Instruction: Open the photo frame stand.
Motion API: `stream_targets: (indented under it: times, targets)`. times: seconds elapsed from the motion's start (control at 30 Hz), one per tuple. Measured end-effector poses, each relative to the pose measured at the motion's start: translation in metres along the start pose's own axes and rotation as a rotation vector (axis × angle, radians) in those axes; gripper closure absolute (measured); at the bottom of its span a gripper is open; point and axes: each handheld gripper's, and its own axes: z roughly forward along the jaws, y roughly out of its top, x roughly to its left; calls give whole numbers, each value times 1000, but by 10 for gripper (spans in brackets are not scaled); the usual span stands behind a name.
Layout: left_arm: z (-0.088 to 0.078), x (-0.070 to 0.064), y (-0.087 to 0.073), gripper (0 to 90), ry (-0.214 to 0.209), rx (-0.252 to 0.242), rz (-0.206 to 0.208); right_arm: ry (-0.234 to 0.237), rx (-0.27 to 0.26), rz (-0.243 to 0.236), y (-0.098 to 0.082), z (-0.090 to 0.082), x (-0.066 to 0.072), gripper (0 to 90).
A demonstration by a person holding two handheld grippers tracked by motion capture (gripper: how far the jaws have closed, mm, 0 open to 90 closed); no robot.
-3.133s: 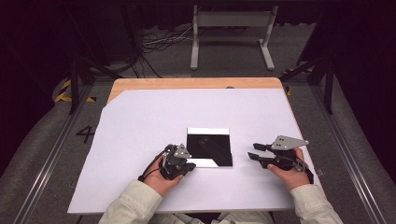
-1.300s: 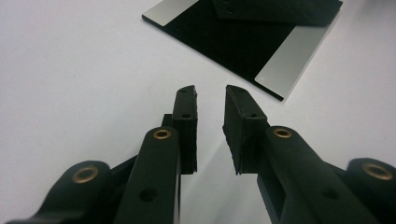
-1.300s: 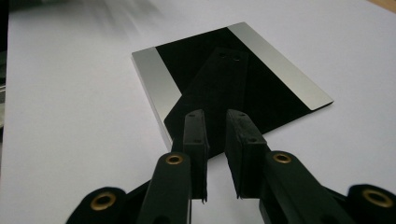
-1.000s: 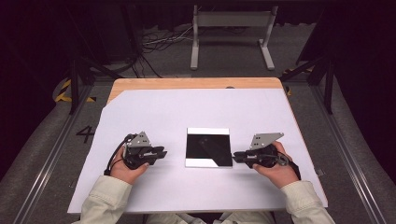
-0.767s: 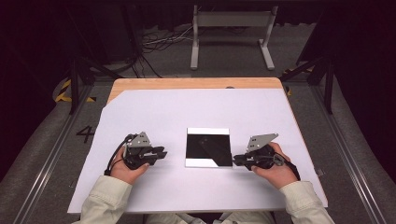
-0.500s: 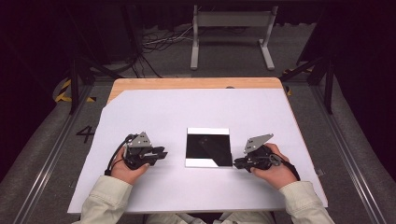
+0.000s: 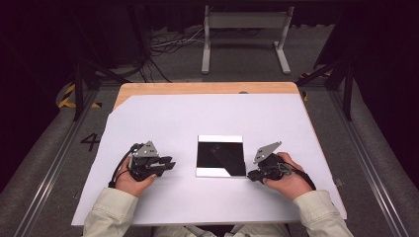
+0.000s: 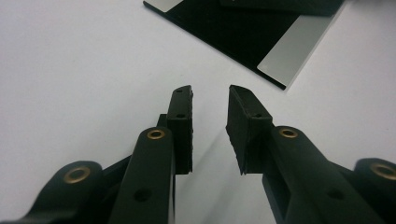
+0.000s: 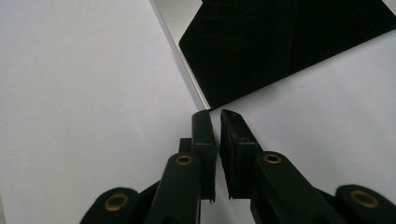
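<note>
both grippers sit low on the white sheet: left gripper w/ jaws apart & empty, right gripper w/ jaws just closing to a thin gap, nothing between. we see the black square lying flat btwn them, its near right corner just beside the right tips, left tips near but apart.

Place: a lab or recording studio set up for tabletop work.
Table: a wooden tabletop covered by a large white sheet.
Surroundings: black curtained dark on all sides.
Floor: grey carpet with yellow-black hazard tape and loose black cables.
Fixtures: a grey metal stand behind the table; metal floor rails.
</note>
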Motion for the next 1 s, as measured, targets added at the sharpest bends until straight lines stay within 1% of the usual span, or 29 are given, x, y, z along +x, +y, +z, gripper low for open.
stream_targets:
  times: [0.27,0.53,0.67,0.7,0.8,0.9,1.0]
  targets:
    - [-2,0,-2,714,4,2,-4,0,34,0,4,2,2,855]
    - [-1,0,-2,711,2,5,-6,-13,75,-1,10,5,3,857]
    - [-2,0,-2,709,5,6,-6,-20,95,3,13,7,4,857]
    - [-2,0,-2,708,3,5,-6,-17,104,15,14,7,4,858]
    - [-1,0,-2,706,0,7,-8,-21,114,23,15,8,4,861]
    - [-1,0,-2,705,0,8,-8,-23,119,21,16,8,4,869]
    - [-1,0,-2,703,-1,10,-8,-22,112,24,16,9,3,881]
